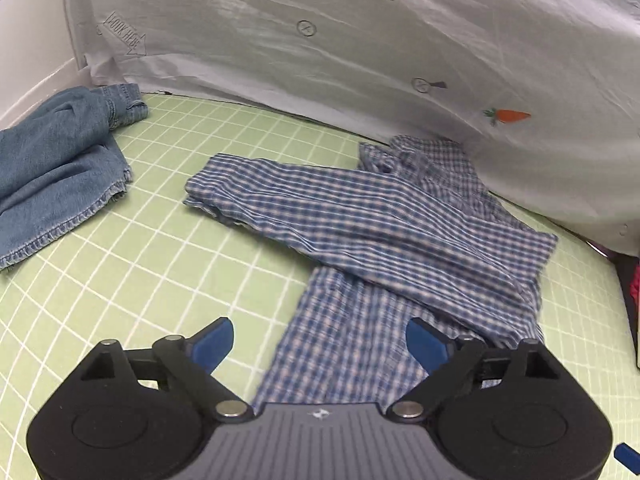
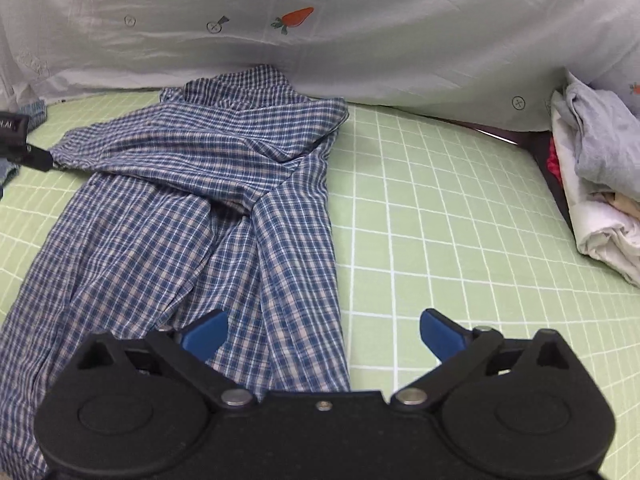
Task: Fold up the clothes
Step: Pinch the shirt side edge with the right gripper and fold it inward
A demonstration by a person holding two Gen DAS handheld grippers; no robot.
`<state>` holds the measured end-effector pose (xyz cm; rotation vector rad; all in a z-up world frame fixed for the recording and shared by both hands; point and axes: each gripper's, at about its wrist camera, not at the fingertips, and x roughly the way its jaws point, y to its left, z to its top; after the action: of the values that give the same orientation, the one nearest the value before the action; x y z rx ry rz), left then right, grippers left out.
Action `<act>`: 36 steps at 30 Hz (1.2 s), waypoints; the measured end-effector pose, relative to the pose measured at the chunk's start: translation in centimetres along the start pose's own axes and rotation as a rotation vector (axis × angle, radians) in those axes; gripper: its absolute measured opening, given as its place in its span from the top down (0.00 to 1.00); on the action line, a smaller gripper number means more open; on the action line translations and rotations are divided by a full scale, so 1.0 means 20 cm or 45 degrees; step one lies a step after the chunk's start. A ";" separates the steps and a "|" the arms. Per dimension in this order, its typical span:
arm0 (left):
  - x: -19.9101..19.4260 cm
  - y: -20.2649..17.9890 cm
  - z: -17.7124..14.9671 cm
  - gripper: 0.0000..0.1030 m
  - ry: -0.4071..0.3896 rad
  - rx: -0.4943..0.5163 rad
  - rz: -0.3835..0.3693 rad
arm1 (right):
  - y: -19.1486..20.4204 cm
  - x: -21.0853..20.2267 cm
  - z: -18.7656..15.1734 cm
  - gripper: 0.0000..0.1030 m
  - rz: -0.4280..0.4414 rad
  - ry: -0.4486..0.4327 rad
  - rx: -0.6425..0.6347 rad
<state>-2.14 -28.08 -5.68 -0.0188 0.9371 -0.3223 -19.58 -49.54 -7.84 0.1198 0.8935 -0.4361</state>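
The tabletop (image 1: 168, 240) is covered by a pale green mat ruled with a white grid. A blue and white checked shirt (image 1: 384, 232) lies on it near the back edge, partly folded, with one sleeve laid across the body and the fabric rumpled. To the left, well apart from the shirt, a piece of blue denim clothing (image 1: 60, 168) lies crumpled at the mat's edge. At the far right edge of the mat sits a loose pile of grey and white clothes (image 2: 596, 184), apart from the shirt.
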 end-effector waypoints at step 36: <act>-0.57 -0.28 -0.77 0.08 0.034 0.144 0.088 | -0.32 -0.11 -0.60 0.67 0.162 0.334 0.095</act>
<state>-22.05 -28.39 -4.97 0.1216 0.9426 -0.3115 -32.14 -51.27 -13.09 0.3060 1.1207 -0.3389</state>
